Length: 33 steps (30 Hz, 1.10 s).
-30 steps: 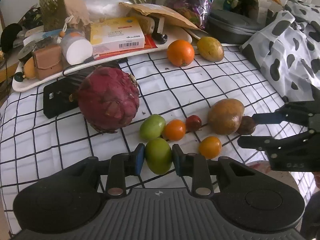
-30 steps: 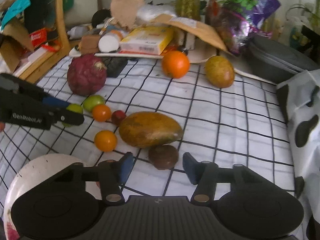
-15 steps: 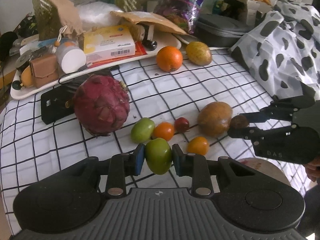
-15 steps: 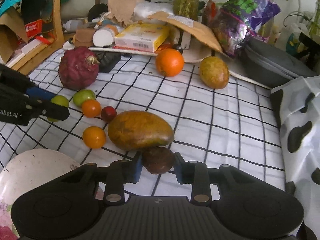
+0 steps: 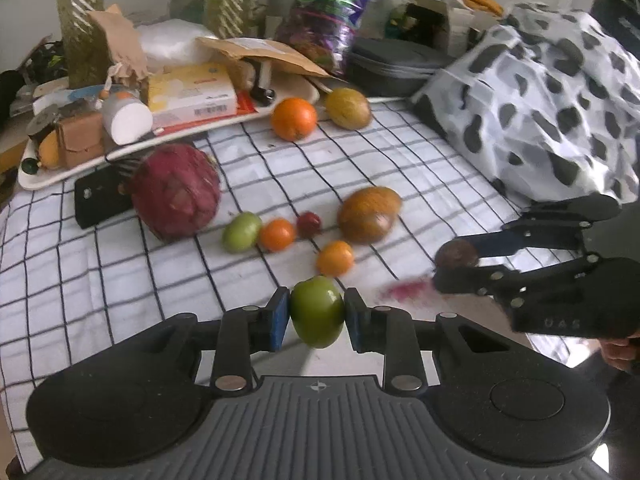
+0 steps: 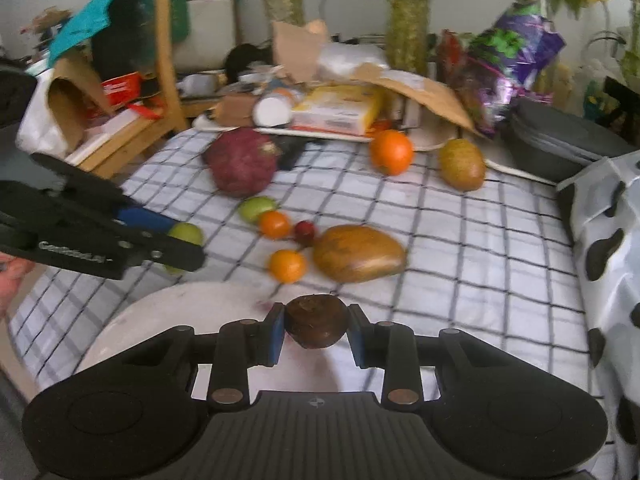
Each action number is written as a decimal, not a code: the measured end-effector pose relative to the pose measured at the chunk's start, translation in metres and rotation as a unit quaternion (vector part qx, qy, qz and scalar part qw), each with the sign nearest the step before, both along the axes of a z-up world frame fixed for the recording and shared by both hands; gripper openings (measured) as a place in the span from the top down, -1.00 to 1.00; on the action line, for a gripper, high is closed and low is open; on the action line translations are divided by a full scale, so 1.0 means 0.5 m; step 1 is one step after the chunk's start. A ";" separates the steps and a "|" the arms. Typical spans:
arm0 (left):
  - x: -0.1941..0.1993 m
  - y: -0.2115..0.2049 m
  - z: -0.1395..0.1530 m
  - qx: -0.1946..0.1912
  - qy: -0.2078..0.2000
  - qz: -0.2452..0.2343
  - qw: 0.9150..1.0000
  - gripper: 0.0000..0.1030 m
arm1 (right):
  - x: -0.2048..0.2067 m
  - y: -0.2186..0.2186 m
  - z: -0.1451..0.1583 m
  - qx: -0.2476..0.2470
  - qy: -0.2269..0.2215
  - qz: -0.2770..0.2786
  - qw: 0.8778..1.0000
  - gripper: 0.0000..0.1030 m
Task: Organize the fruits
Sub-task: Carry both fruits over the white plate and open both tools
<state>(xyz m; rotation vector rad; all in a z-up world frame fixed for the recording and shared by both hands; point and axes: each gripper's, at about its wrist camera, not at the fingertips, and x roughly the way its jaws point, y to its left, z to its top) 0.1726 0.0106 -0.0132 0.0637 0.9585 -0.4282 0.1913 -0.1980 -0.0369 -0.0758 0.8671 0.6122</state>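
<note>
My left gripper is shut on a green fruit and holds it above the checked cloth. My right gripper is shut on a dark brown round fruit above the rim of a white plate. On the cloth lie a brown mango, two small orange fruits, a small red fruit, a green fruit, a red dragon fruit, a large orange and a yellow-green mango.
A cluttered white tray with boxes and a bottle stands at the back. A black phone lies beside the dragon fruit. A cow-patterned cloth covers the right side. A wooden chair stands at the back left.
Both grippers have lifted and pulled back with their fruits. The right gripper closed on the dark brown fruit beside the mango and carried it over the plate.
</note>
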 end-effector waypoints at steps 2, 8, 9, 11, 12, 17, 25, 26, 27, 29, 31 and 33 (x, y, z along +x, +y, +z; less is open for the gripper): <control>-0.015 -0.007 -0.001 -0.002 0.002 -0.011 1.000 0.45 | -0.016 0.009 -0.003 -0.005 0.001 0.014 1.000 0.34; -0.044 -0.036 -0.027 0.010 0.024 -0.051 0.998 0.45 | -0.048 0.038 -0.020 -0.020 0.008 0.063 0.998 0.34; -0.045 -0.041 -0.036 0.017 0.030 -0.055 0.998 0.45 | -0.050 0.043 -0.026 -0.028 0.009 0.070 0.997 0.34; -0.046 -0.047 -0.052 0.029 0.040 -0.065 0.997 0.45 | -0.054 0.050 -0.036 -0.039 0.013 0.080 0.996 0.33; -0.046 -0.050 -0.059 0.035 0.043 -0.070 0.996 0.45 | -0.057 0.053 -0.041 -0.043 0.016 0.085 0.995 0.33; -0.054 -0.058 -0.068 0.047 0.042 -0.086 0.994 0.45 | -0.070 0.059 -0.048 -0.058 0.012 0.098 0.993 0.27; -0.087 -0.054 -0.040 0.060 0.013 -0.086 0.994 -0.11 | -0.111 0.041 -0.014 -0.063 -0.023 0.100 0.993 -0.52; -0.094 -0.049 -0.032 0.056 0.007 -0.080 0.995 -0.16 | -0.117 0.035 -0.007 -0.061 -0.028 0.095 0.993 -0.57; -0.100 -0.046 -0.025 0.053 0.002 -0.074 0.996 -0.22 | -0.123 0.030 -0.001 -0.059 -0.033 0.089 0.994 -0.69; -0.115 -0.038 -0.013 0.051 -0.006 -0.062 0.997 -0.23 | -0.137 0.016 0.012 -0.053 -0.042 0.075 0.995 -0.83; -0.128 -0.032 -0.005 0.053 -0.012 -0.050 0.997 -0.23 | -0.150 0.004 0.021 -0.050 -0.047 0.061 0.996 -0.96; -0.144 -0.025 0.003 0.051 -0.018 -0.039 0.998 -0.23 | -0.163 -0.007 0.026 -0.048 -0.047 0.046 0.997 -1.00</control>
